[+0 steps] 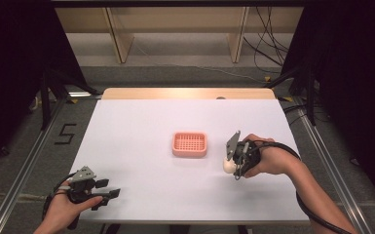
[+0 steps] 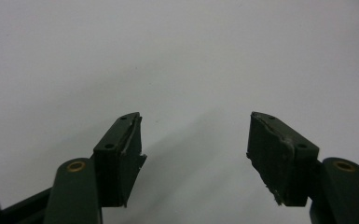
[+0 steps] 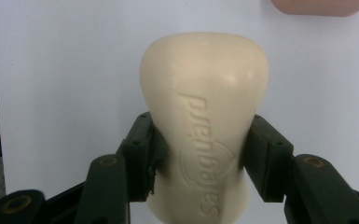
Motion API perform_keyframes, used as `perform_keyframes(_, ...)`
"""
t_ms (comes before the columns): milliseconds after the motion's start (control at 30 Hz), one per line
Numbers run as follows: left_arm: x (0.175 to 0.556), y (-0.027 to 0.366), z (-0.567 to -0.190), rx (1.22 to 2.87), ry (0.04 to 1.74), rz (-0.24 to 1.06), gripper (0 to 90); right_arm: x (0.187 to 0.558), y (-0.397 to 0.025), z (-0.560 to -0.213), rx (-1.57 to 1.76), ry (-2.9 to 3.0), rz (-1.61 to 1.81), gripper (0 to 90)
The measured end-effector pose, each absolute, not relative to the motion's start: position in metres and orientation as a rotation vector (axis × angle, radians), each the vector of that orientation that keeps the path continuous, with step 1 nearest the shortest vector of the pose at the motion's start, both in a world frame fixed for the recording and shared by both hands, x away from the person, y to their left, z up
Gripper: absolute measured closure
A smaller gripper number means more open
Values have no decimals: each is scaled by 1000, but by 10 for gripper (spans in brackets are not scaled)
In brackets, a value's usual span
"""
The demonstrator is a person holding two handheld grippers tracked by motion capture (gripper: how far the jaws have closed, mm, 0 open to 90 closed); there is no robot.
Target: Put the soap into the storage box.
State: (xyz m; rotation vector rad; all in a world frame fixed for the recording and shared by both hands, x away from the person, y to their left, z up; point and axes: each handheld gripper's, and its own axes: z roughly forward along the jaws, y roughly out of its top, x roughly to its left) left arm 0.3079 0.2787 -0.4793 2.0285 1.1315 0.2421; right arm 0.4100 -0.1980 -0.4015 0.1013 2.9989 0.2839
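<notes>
White paper covers the table (image 1: 141, 126), and beyond it stand pale wooden frames and loose black cables on a grey floor. Taking the pink soap dish (image 1: 190, 144) at the middle of the sheet as the marker: nearest the person, well off to the dish's left and toward the table's near edge, the left gripper (image 1: 108, 189) rests low with its jaws spread wide and nothing between them; its own view has bare paper ahead. Just to the right of the dish, slightly nearer the person, the right gripper (image 1: 230, 165) has its jaws clamped on a bar of soap (image 3: 204, 126), pinching it across the narrower waist. The bar is cream-coloured, smooth and rounded, flaring toward its far end, with a brand word pressed into its face. I would judge it stiff and fairly light but slick, apt to squirt out of a hard squeeze, so the waist grip looks the sensible hold. The dish's slotted floor sits empty, its corner showing beyond the soap.
</notes>
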Motion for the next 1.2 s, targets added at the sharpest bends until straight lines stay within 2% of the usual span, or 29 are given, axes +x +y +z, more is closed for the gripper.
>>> perform_keyframes(1200, 308, 279, -479, 2022, 1131, 239, 348, 437, -181, -391, 141, 2989, 303, 506)
